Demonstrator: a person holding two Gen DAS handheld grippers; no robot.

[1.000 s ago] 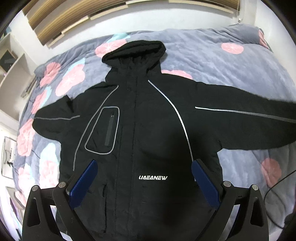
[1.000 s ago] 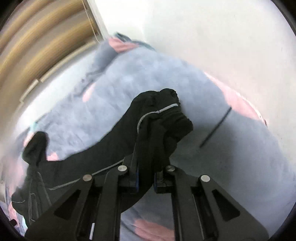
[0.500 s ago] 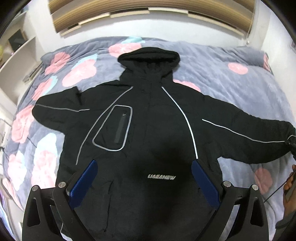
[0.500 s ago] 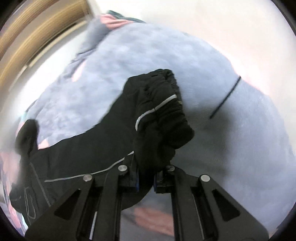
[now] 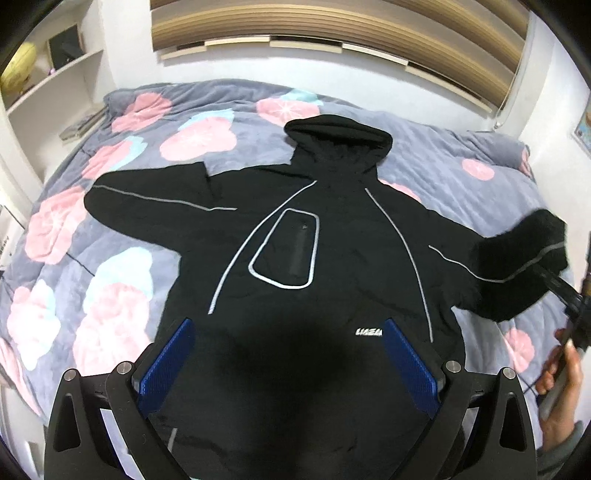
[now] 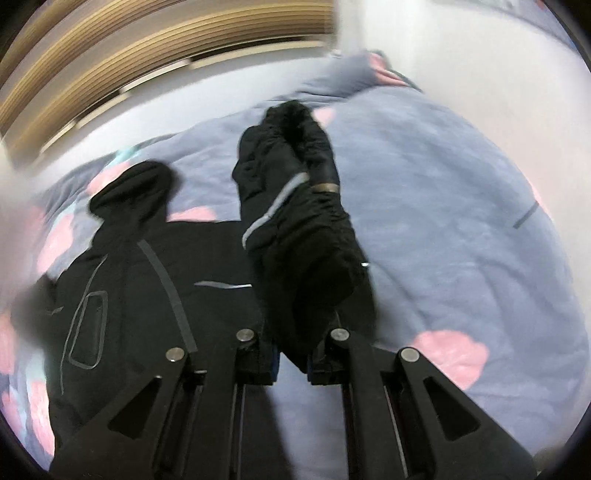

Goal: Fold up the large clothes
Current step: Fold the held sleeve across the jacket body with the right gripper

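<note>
— Where's the coat lying?

— The black hooded padded jacket with grey piping [image 5: 332,258] is spread front-up on the bed, over a grey-blue fleece blanket printed with pink and pale-blue flowers [image 5: 147,155]. Its hood [image 5: 338,142] points toward the wall with the wooden slatted blind [image 5: 332,33]. One sleeve [image 5: 147,199] lies flat, stretched out across the blanket. There's an outlined chest pocket [image 5: 286,254] and a bit of white lettering [image 5: 367,331] low on the front.

— And the other sleeve?

— That sleeve end [image 6: 295,221] is lifted off the blanket and bunched up, its grey stripe creased. The right gripper [image 6: 291,363] has it: the two black arms are drawn in almost together, with the dark cloth pinched between the blue-edged pads. From the other side you can see the raised cuff [image 5: 528,254] and the person's hand [image 5: 565,384] on the tool's handle at the edge.

— What about the left one?

— The left gripper [image 5: 288,369] hangs over the lower front of the jacket, angled down at it. Its blue ribbed pads [image 5: 166,365] stand wide apart, and there's nothing between them but the jacket lying below; they aren't pinching any cloth.

— Anything else around?

— White shelving [image 5: 55,81] in the corner with a yellowish ball [image 5: 18,70] on the top shelf, and a thin dark cord [image 6: 526,216] lying on the blanket well clear of the jacket.
</note>
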